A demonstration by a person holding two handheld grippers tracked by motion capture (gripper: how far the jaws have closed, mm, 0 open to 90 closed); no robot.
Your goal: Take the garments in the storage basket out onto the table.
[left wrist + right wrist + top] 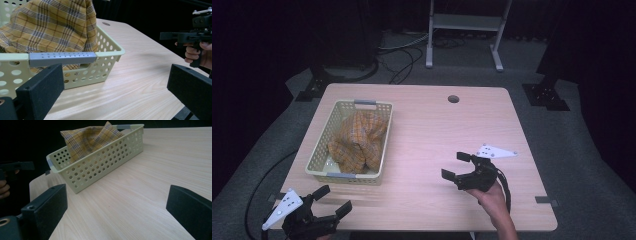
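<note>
A pale yellow perforated basket point(319, 147) point(110, 53) point(105, 162) with grey handles sits on the left side of the wooden table point(437, 130). A crumpled yellow plaid cloth point(359, 140) point(55, 25) point(87, 138) lies inside it and rises above the rim. My left gripper point(333, 201) point(115, 87) is open at the table's near left corner, just short of the basket's near end, with nothing between its jaws. My right gripper point(457, 166) point(117, 205) is open over the bare wood at the right, facing the basket, and holds nothing.
A round cable hole point(453, 98) is in the table's far side. Bare wood spans the middle and right. Beyond the table stand a metal frame point(464, 30) and floor cables point(404, 55). The right hand and gripper point(197, 30) show in the left gripper view.
</note>
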